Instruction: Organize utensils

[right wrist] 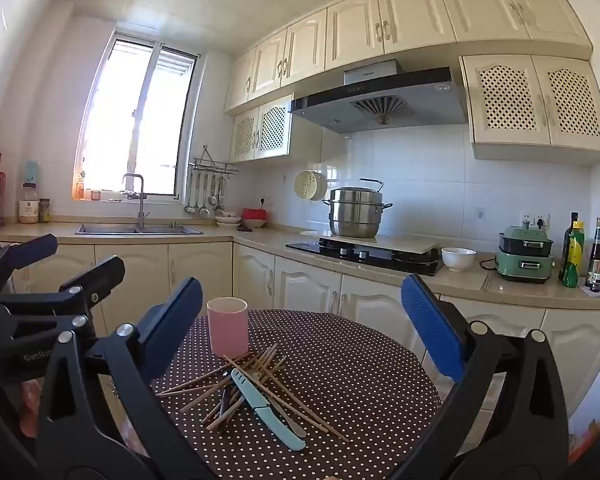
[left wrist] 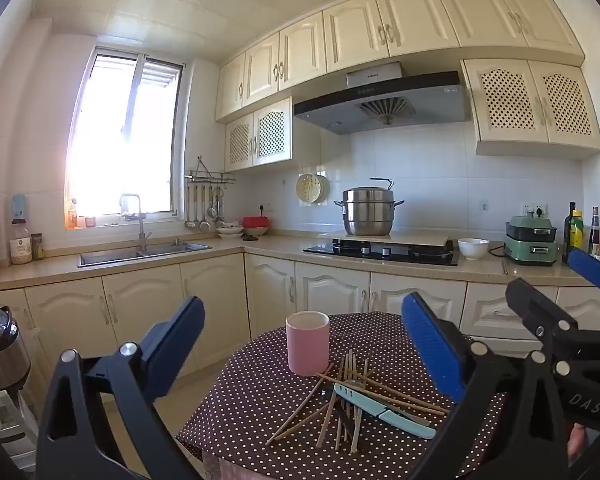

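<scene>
A small round table [left wrist: 260, 400] with a brown dotted cloth carries everything for this job. A pink cup [left wrist: 307, 342] stands upright near the far edge of the table, a bit to the left. Its mouth is open at the top, so it looks like the place where the utensils should go.

Just in front of the cup, closer to the near edge, lies a messy pile of wooden chopsticks [left wrist: 340, 404]. They cross over each other every which way. A light blue knife [left wrist: 382, 410] lies on top of the pile, and something grey and metal pokes out under it, too hidden to name.

The left gripper [left wrist: 302, 344] and the right gripper [right wrist: 302, 326] are both held level above the near side of the table. The tongs of both are spread wide apart, with nothing in them. That looks like getting ready to pick. Nothing is in the cup yet, as far as I can see.
</scene>
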Demonstrator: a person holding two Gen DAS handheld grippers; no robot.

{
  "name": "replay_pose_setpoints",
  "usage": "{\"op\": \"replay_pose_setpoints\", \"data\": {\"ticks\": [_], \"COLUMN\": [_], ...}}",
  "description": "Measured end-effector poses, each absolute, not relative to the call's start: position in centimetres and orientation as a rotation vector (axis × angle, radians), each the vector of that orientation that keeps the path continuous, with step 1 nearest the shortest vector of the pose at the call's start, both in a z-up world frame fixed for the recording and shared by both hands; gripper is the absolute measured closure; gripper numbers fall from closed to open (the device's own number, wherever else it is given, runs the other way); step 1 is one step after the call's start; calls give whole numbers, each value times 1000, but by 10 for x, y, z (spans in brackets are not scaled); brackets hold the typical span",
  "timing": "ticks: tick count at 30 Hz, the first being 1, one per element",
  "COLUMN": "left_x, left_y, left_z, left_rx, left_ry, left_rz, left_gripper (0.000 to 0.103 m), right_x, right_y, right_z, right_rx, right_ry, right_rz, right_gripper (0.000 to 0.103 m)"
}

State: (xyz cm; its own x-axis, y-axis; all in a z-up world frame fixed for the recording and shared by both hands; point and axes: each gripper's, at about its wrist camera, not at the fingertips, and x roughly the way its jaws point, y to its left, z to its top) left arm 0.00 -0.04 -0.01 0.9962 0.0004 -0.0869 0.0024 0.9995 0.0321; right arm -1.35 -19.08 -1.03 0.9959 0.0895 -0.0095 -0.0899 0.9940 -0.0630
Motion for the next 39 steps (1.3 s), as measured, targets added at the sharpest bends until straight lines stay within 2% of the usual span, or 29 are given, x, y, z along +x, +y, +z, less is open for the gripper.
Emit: {"op": "replay_pose_setpoints", "data": {"ticks": [24, 39], "left_x": [1, 4], "left_y": [-1, -2], "left_z": [0, -22], "left_rx": [29, 29], "left_ry": [95, 101], "left_rz": [-2, -3], "left_gripper": [6, 6], "right_x": [-10, -8], "right_y": [-194, -191], "right_z": [-13, -17], "right_rx": [-60, -59], "right_ry": [17, 29], "right_rz": [94, 94], "right_gripper": [5, 5]}}
